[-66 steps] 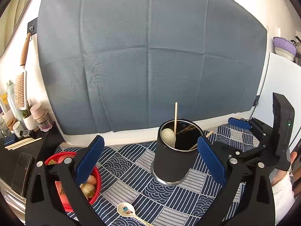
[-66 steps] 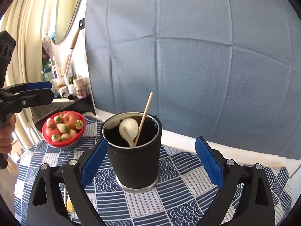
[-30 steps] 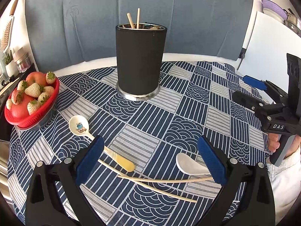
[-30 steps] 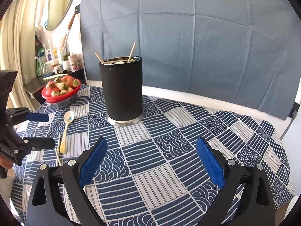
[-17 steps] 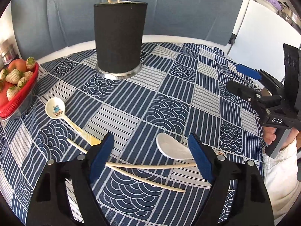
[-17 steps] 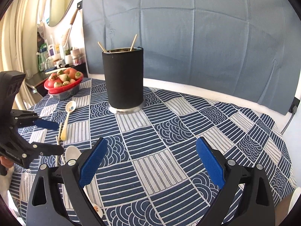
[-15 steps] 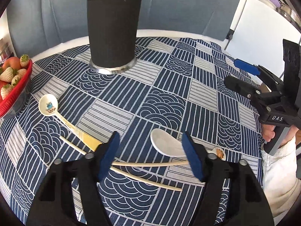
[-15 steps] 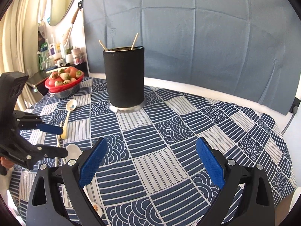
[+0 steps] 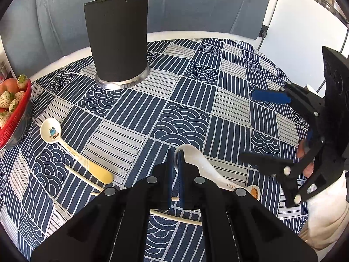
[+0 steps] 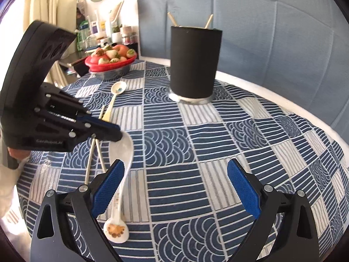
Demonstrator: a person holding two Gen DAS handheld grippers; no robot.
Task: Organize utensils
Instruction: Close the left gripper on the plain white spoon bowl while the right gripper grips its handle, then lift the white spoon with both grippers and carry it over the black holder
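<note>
Left gripper: pinched on the bowl rim of the white spoon.
Right gripper: jaws wide, holding nothing.
White spoon: on the tablecloth, handle trailing back right of the left gripper.
Black holder: far ahead, left, upright.
Chopsticks: beneath the left gripper.

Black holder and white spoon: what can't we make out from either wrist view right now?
- Black holder contents: both views see only its side; just two stick tips show above the rim.
- White spoon bowl rim: left gripper covers it in the right wrist view; its own jaws hide the contact in the left wrist view.
- Chopsticks: middle hidden under the left gripper body.
- Red fruit bowl: cut by the left wrist frame edge.
</note>
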